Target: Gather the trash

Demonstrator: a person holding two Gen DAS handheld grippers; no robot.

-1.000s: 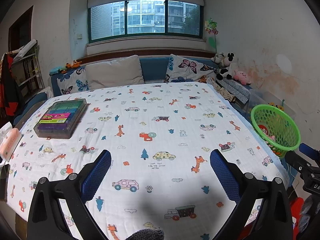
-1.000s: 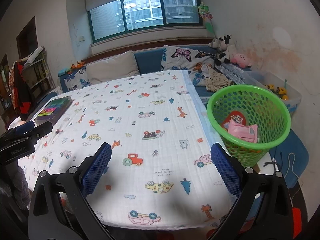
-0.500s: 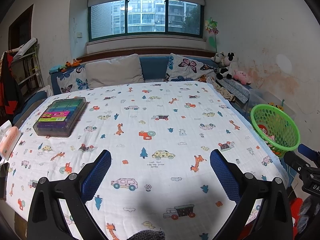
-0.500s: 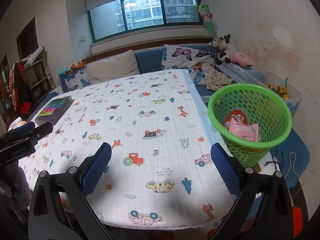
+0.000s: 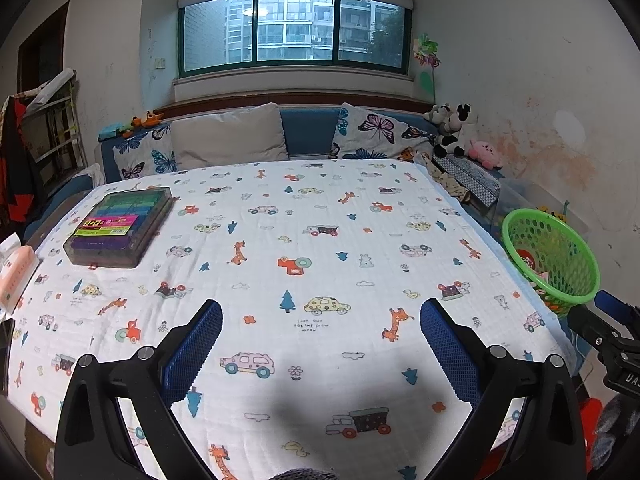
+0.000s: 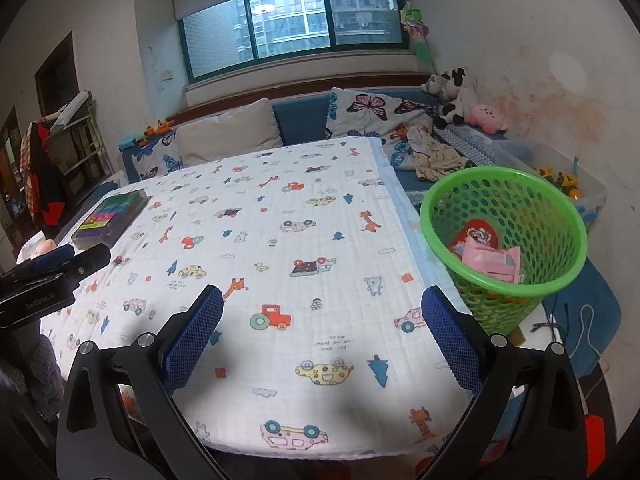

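Green plastic mesh basket (image 6: 505,240): stands off the table's right edge, ahead and to the right of the right gripper (image 6: 322,332), near its right finger but not touching. Contents: pink wrapper (image 6: 493,261) lying against a red packet (image 6: 476,236).
Right gripper: fingers spread wide, nothing between them, above the patterned cloth (image 6: 280,240).
Left gripper (image 5: 320,344): fingers likewise wide apart, empty, over the cloth's near part (image 5: 320,260); the basket (image 5: 550,256) sits well to its right, beyond the table edge.
Plastic case of coloured items (image 5: 120,228): far left on the cloth.
Peach-pink pack (image 5: 14,276): at the table's left edge.
Cushions and plush toys (image 5: 456,132): behind the table.
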